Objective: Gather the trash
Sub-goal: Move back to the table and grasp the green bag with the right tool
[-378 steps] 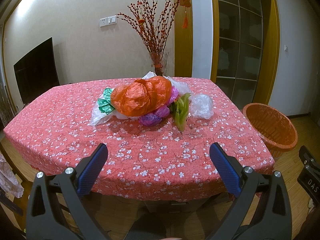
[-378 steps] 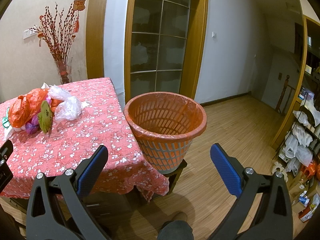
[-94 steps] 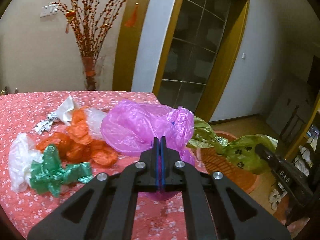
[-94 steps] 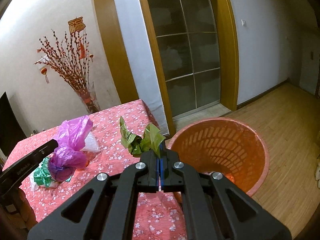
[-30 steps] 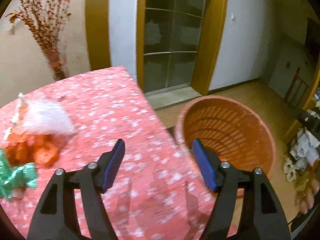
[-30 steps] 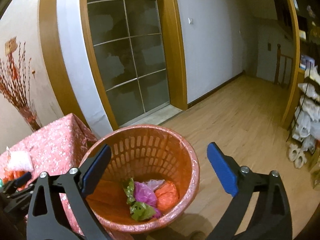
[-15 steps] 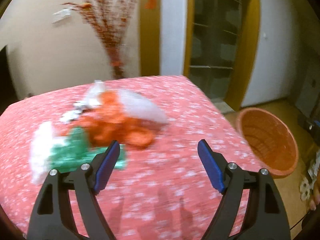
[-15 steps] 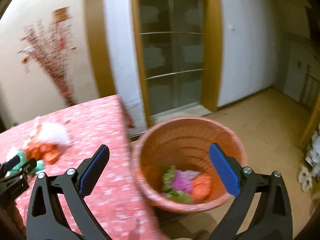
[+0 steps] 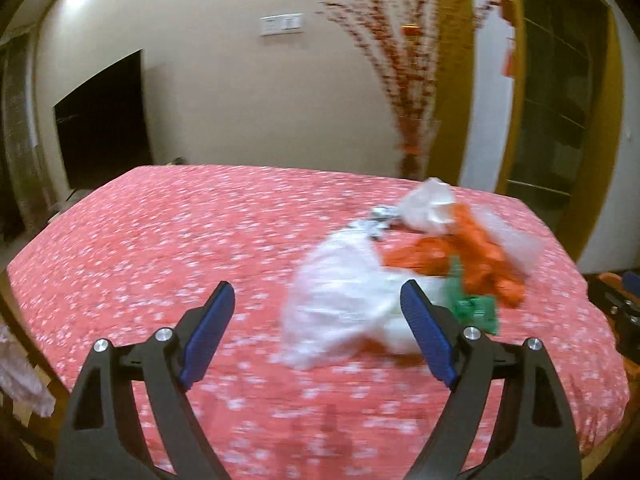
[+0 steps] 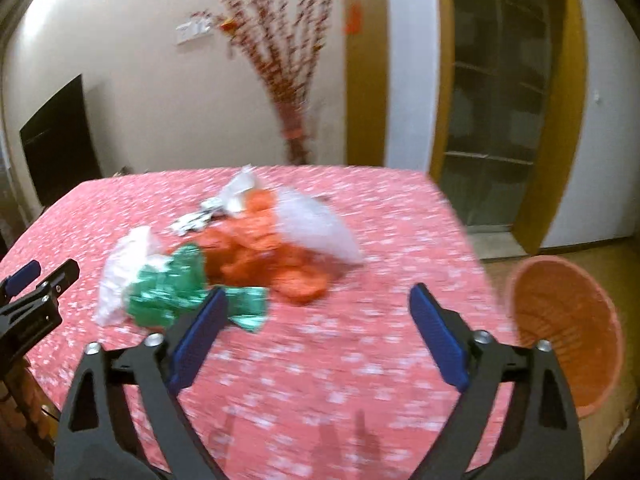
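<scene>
Crumpled plastic bags — white [image 9: 340,300], orange [image 10: 264,264] and green [image 10: 176,292] — lie heaped on the pink flowered tabletop [image 9: 168,240], well apart from the orange slotted plastic basket [image 10: 560,320] that stands off its right edge to receive them. Both the left gripper [image 9: 316,332] and right gripper [image 10: 316,336] face the heap, jaws wide with nothing between them; the left's have just been opening and the right's closing a little — ready, I judge, for the next pick.

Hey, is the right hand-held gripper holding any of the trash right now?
No, the right hand-held gripper is open with only tablecloth between its blue pads, and the green bag lies on the table beyond it.
</scene>
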### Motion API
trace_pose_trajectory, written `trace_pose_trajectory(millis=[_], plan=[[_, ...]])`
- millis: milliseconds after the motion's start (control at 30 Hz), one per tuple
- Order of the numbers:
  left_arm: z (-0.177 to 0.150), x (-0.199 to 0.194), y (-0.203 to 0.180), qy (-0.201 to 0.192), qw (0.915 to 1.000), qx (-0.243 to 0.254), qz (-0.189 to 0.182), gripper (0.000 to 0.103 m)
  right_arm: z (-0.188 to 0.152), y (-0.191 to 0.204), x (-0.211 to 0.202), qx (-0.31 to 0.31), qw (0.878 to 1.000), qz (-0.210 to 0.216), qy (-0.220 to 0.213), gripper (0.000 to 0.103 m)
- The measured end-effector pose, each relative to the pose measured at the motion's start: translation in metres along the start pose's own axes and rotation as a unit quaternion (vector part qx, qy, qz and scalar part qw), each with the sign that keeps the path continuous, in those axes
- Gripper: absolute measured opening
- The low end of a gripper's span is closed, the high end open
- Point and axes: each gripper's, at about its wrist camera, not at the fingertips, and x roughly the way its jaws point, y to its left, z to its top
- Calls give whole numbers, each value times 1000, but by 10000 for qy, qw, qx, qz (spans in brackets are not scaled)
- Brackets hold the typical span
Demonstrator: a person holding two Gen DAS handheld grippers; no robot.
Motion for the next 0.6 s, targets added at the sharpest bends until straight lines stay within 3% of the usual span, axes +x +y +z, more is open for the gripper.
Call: trace_pose_trajectory(millis=[200, 600], plan=[[-4, 16, 32, 209, 9993, -313, 63, 84, 0, 40, 50, 74, 9977, 275, 611, 54], [-19, 30, 55, 477, 9969, -600, -163, 84, -11, 69, 97, 35, 9916, 326, 1249, 49]])
